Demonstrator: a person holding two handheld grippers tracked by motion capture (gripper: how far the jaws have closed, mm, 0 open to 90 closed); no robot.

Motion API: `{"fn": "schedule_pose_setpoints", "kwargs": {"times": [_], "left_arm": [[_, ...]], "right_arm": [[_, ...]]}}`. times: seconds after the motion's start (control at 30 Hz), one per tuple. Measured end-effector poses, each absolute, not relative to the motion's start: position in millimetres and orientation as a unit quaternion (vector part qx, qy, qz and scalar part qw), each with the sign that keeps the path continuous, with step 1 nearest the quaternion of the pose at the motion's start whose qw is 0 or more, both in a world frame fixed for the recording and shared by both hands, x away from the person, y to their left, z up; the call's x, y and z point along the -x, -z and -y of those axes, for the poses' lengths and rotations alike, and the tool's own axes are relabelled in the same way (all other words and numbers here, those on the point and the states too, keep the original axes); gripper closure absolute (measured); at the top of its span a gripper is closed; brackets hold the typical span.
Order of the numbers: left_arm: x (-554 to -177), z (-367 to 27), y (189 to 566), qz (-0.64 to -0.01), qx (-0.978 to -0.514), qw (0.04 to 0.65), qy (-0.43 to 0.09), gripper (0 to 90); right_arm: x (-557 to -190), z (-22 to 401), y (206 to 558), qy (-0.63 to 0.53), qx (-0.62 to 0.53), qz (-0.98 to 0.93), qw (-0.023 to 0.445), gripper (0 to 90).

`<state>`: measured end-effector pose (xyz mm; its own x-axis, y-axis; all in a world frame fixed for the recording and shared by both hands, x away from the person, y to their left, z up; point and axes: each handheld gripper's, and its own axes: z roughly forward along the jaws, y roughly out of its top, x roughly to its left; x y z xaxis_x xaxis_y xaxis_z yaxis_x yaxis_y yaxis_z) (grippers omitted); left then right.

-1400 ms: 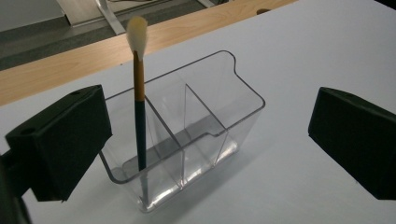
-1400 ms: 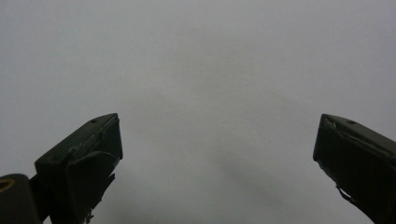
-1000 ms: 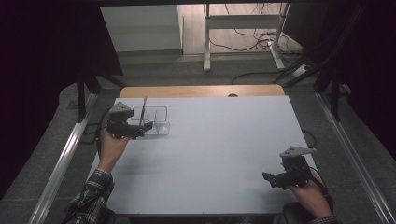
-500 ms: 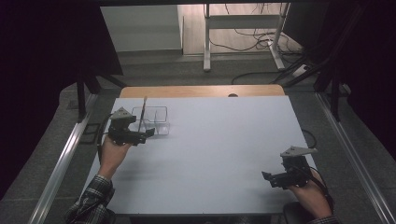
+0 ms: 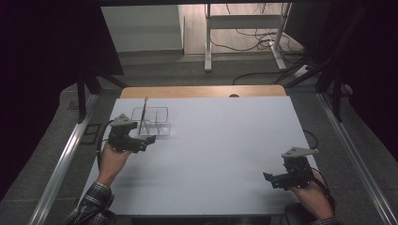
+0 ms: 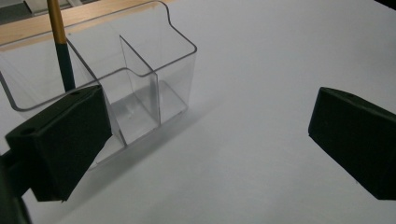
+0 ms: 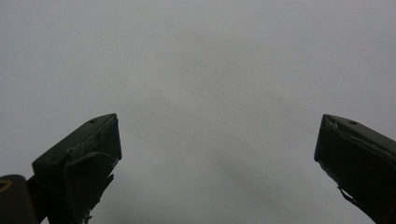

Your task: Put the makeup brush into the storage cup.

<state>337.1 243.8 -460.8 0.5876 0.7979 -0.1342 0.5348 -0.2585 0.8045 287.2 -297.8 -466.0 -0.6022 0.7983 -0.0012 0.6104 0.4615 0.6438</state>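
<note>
Two grippers are in your hands, one clear organizer stands on the worktop, and one pencil stands in it. No writing or label can be read on any of them. Your left gripper (image 5: 149, 138) has its jaws spread wide with nothing between them. The clear organizer (image 6: 140, 79) sits just ahead of them and toward the left jaw, which hides its near corner in the left gripper view. That view shows the dividers inside it and at least two compartments; the pencil (image 6: 60, 44), orange above and dark below, stands upright in the compartment behind the left jaw. From the high view the same organizer (image 5: 155, 120) appears as a faint outline with the pencil (image 5: 143, 110) rising out of it. Your right gripper (image 5: 270, 179) is well apart from it at the near right corner of the worktop (image 5: 225, 140), jaws wide, bare white surface ahead of them.
</note>
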Motion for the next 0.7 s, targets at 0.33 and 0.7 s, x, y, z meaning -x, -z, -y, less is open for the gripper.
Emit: {"fn": "schedule_pose_setpoints", "kwargs": {"times": [0.33,0.7], "left_arm": [[-323.6,-245.6,463.2,-0.430,-0.781,0.427,-0.149,0.0],[-305.7,-250.4,465.4,-0.432,-0.781,0.426,-0.149,0.0]], "right_arm": [[-287.5,297.7,466.0,-0.307,-0.418,-0.841,0.153,0.6],[-287.6,297.2,466.1,-0.307,-0.418,-0.842,0.151,0.6]]}}
